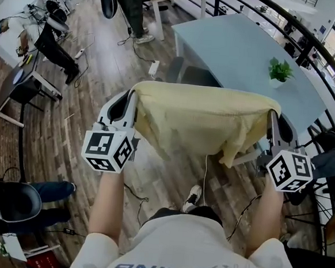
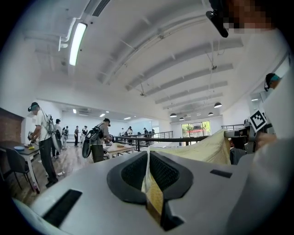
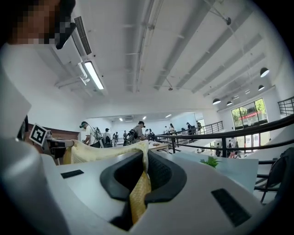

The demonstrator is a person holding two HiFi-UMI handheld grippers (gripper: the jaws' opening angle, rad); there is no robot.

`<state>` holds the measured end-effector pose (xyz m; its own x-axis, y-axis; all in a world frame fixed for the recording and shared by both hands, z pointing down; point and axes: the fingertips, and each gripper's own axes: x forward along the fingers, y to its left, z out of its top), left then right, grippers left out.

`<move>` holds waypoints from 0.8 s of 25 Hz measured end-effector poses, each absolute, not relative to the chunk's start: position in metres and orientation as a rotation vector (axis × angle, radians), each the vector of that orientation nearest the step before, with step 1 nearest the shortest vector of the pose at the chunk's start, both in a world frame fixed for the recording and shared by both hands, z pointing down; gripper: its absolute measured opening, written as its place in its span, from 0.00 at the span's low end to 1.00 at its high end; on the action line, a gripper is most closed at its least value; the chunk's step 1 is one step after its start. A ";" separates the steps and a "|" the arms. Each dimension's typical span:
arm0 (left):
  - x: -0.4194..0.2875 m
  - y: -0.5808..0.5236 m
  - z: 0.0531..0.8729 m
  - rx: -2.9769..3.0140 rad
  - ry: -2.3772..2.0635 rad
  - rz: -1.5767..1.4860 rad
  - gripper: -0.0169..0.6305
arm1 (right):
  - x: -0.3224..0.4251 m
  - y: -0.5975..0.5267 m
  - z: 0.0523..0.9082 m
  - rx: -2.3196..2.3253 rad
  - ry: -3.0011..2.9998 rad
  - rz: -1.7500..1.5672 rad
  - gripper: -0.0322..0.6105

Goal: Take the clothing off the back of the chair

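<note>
Left tool [image 1: 133, 102], right tool [image 1: 271, 120]: garment [image 1: 200, 121] between

pale yellow clothing [image 1: 200, 124] hangs spread wide, top edge taut, aloft; grey chair [image 1: 186, 74] at its twelve o'clock.

shirt [image 1: 187, 254]: white, short sleeves, dark lettering | left gripper [image 1: 132, 100], right gripper [image 1: 271, 118]: grey, black-white square markings

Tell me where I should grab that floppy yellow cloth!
Grab the yellow cloth by its top edge, one end from each side. It is limp and wide, so pinched at both ends, as the left gripper and right gripper do, it likely hangs spread between them, not bunched.
</note>
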<state>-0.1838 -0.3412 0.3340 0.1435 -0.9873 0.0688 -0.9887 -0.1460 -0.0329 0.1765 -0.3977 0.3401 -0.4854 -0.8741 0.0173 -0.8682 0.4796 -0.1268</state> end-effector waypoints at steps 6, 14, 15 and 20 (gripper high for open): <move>-0.184 -0.294 0.335 2.385 -2.023 0.087 0.10 | 0.176 -0.345 0.340 -1.602 2.656 -0.163 0.10; -0.175 -0.232 0.336 2.418 -1.978 0.088 0.10 | 0.182 -0.283 0.341 -1.644 2.644 -0.167 0.10; -0.173 -0.224 0.337 2.419 -1.977 0.087 0.10 | 0.182 -0.276 0.341 -1.648 2.646 -0.166 0.10; -0.164 -0.190 0.346 2.409 -1.961 0.084 0.10 | 0.190 -0.244 0.348 -1.655 2.664 -0.167 0.10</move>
<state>-0.1639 -0.1901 0.3460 0.2023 -0.9773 0.0634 -0.9791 -0.2032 -0.0075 0.1900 -0.2437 0.3485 -0.4448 -0.8939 0.0554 -0.8938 0.4392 -0.0906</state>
